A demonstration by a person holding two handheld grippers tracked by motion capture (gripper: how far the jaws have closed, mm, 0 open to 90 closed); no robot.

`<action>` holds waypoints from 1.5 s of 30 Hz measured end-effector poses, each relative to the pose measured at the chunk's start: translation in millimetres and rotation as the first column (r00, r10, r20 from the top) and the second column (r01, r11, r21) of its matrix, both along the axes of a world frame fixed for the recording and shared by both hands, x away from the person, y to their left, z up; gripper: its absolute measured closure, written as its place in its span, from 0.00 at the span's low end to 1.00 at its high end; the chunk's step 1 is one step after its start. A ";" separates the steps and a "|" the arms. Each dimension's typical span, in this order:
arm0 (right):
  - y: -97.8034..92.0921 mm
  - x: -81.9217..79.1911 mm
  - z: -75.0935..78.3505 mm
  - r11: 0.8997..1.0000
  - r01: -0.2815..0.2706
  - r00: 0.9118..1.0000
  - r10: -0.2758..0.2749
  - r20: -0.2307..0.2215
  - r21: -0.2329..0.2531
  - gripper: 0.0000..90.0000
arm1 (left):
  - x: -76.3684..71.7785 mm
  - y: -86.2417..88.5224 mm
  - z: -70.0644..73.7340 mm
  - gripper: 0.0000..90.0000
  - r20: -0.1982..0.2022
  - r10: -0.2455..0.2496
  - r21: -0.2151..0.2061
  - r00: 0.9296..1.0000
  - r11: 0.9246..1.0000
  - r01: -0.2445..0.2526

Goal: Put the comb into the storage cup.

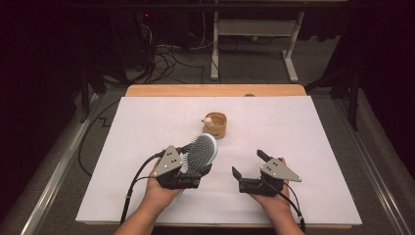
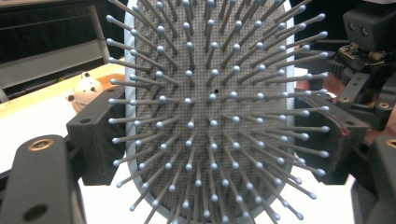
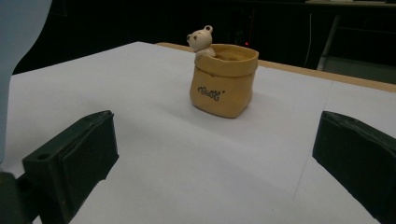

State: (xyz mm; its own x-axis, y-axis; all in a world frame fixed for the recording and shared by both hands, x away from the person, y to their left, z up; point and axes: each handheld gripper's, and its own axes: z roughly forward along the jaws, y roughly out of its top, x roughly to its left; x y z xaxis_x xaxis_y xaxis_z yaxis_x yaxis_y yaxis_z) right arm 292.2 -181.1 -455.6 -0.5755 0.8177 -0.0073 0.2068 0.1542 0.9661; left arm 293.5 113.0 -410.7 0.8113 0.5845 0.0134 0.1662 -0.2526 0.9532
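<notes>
Your left gripper (image 1: 192,172) is clamped on the hairbrush (image 1: 201,152): in the high view the brush head sticks up and forward out of the jaws, bristle pad facing back toward you, pale blue rim around it, lifted off the white table cover (image 1: 147,127). The handle is hidden in the gripper body there, so you can't tell exactly where the jaws bite.

The left gripper view settles that. The hairbrush (image 2: 210,112) sits square between the two black jaws, one pressed on each edge of the head, bristles (image 2: 187,100) pointing straight at the camera. Past the left edge of the brush you catch the bear figure (image 2: 86,88) and a strip of wooden table edge (image 2: 28,100); at the far right, part of your right gripper.

Your right gripper (image 1: 253,171) is wide open with nothing in it, held low near the front of the table, just right of the left one and apart from it.

The right gripper view gives the pot detail the high view lacks: the tan sack-shaped pot (image 3: 223,79) stands upright on the white cover, dark lettering on its front, small white bear (image 3: 201,39) peeking over its rim. In the high view the same pot (image 1: 215,124) sits mid-table, just beyond the brush tip, not touching it. A pale blue sliver of the brush back (image 3: 18,32) cuts into the top-left corner of the right gripper view
</notes>
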 end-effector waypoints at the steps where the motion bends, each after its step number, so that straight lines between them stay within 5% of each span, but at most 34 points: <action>1: 2.4 0.6 0.4 1.000 -0.004 1.000 0.004 0.000 -0.002 0.01 | 0.1 0.3 0.1 0.22 0.000 0.000 0.000 1.000 1.000 0.000; 18: 28.2 6.1 19.5 0.998 -0.061 0.998 0.060 0.017 0.017 0.01 | 2.9 4.7 0.6 0.22 0.006 0.024 -0.008 1.000 1.000 -0.024; 45: 26.4 9.9 42.7 0.996 -0.073 0.996 0.071 0.046 0.053 0.03 | 4.5 6.9 -0.1 0.22 0.014 0.052 -0.003 0.999 0.999 -0.052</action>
